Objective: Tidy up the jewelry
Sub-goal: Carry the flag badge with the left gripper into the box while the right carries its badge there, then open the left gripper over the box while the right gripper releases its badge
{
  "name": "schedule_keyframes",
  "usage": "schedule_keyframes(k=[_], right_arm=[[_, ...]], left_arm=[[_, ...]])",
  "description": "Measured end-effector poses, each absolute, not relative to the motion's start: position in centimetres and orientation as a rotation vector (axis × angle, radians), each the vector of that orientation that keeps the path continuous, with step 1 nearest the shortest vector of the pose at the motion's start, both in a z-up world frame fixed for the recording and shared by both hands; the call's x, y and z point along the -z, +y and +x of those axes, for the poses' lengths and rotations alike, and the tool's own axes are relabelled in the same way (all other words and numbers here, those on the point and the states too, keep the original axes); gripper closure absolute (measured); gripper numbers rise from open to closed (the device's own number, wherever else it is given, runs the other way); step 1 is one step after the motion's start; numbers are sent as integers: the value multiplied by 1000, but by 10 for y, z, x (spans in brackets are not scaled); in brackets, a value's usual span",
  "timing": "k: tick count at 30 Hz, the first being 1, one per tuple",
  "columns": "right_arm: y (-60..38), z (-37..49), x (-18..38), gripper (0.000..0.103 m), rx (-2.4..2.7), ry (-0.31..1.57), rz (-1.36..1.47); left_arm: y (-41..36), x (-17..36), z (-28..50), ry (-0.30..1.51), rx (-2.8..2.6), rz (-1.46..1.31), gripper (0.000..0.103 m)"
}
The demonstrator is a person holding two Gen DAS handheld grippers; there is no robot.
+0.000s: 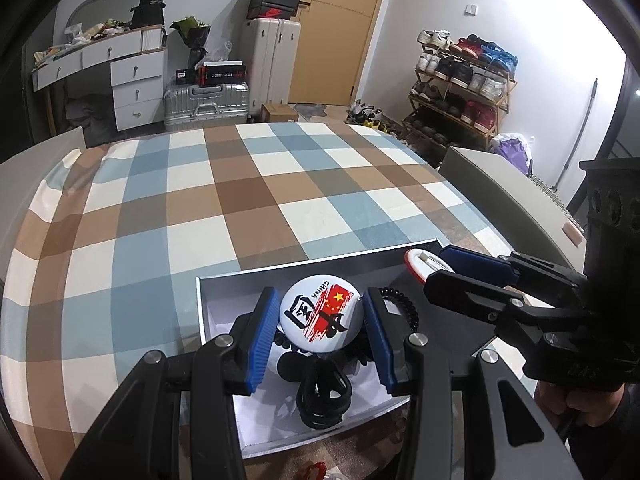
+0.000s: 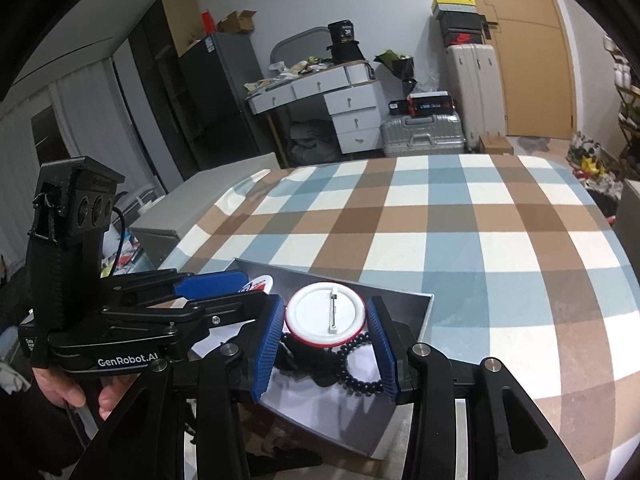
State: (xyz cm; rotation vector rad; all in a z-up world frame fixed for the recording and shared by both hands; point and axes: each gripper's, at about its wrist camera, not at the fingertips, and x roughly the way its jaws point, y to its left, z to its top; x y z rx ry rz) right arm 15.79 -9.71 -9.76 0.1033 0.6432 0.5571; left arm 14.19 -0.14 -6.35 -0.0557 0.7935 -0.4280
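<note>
An open grey box (image 1: 224, 280) with a white inside sits on the checked cloth near me. My left gripper (image 1: 322, 297) is shut on a round white badge (image 1: 320, 316) printed with "CHINA" and a red flag, held just over the box. My right gripper (image 2: 326, 300) is shut on a second badge (image 2: 325, 314), red-rimmed, its white pin side up, over the box's (image 2: 404, 294) right part. Black hair ties (image 1: 322, 400) and a black bead bracelet (image 2: 360, 368) lie inside. Each gripper appears in the other's view: the right gripper (image 1: 435, 266), the left gripper (image 2: 256, 286).
The checked blue, brown and white cloth (image 1: 248, 200) covers the table beyond the box. Grey blocks (image 1: 500, 184) flank the table on both sides. A small red and white item (image 1: 316, 472) lies at the near edge. A hand (image 2: 68, 392) holds the left gripper's handle.
</note>
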Motion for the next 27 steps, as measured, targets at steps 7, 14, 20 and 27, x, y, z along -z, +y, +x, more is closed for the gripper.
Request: schedule_keyframes(k=[7, 14, 20, 27], right_arm=[[-98, 160, 100, 61, -550, 656, 98], [-99, 161, 100, 61, -551, 657, 108], [-98, 162, 99, 61, -550, 653, 104], [-99, 160, 100, 46, -540, 652, 108]], left_arm=[[-5, 66, 145, 806, 452, -62, 66], [-3, 66, 148, 810, 470, -91, 66], [-3, 67, 149, 816, 480, -90, 66], [-2, 69, 150, 841, 454, -95, 35]])
